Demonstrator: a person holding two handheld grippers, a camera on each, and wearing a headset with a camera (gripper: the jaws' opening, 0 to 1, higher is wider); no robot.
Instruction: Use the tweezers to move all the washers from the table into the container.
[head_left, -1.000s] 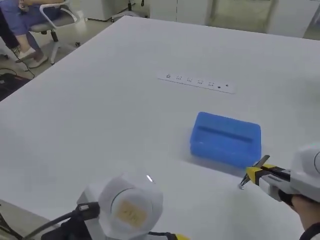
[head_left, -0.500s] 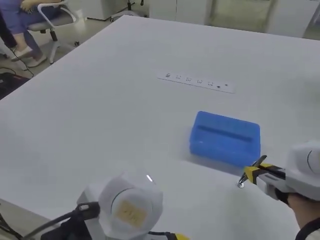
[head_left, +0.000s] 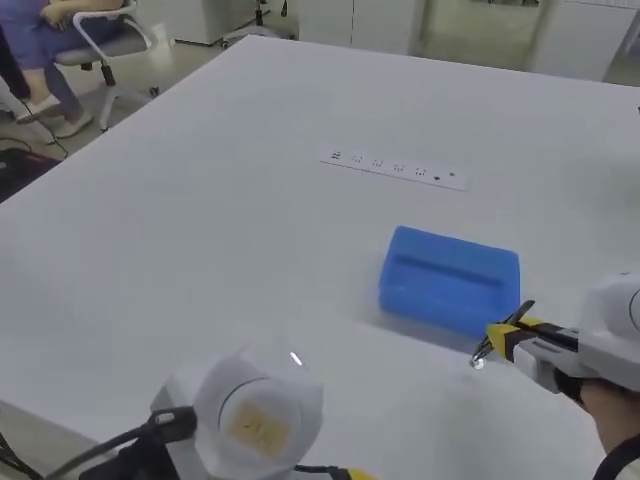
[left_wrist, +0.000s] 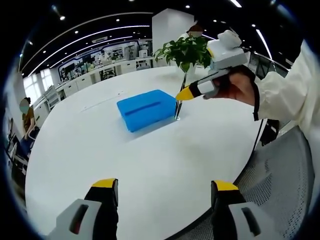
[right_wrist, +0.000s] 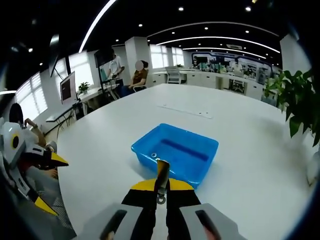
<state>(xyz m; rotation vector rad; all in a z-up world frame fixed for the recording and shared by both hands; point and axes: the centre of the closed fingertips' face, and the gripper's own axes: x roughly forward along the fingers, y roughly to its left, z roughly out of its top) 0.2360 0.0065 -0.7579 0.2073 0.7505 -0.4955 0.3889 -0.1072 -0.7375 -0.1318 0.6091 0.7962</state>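
The blue container (head_left: 450, 277) stands open-topped on the white table (head_left: 220, 230). My right gripper (head_left: 505, 341) is just off its near right corner, shut on the tweezers (head_left: 486, 350), whose tip points down at the table with something small and shiny at the end; I cannot tell whether it is a washer. From the right gripper view the tweezers (right_wrist: 161, 180) stick up between the shut jaws, in front of the container (right_wrist: 175, 151), which holds a small washer (right_wrist: 153, 155). My left gripper (left_wrist: 165, 200) is open and holds nothing, low over the table's near edge, facing the container (left_wrist: 146, 108) and the right gripper (left_wrist: 187, 93).
A white power strip (head_left: 392, 167) lies beyond the container. A person sits on a chair (head_left: 95, 40) off the far left corner. A potted plant (left_wrist: 187, 50) stands behind the container, and a grey mesh chair (left_wrist: 280, 190) is beside the table edge.
The right gripper has edged the tweezers a little up and left, closer to the container's near corner. The left gripper has stayed where it was.
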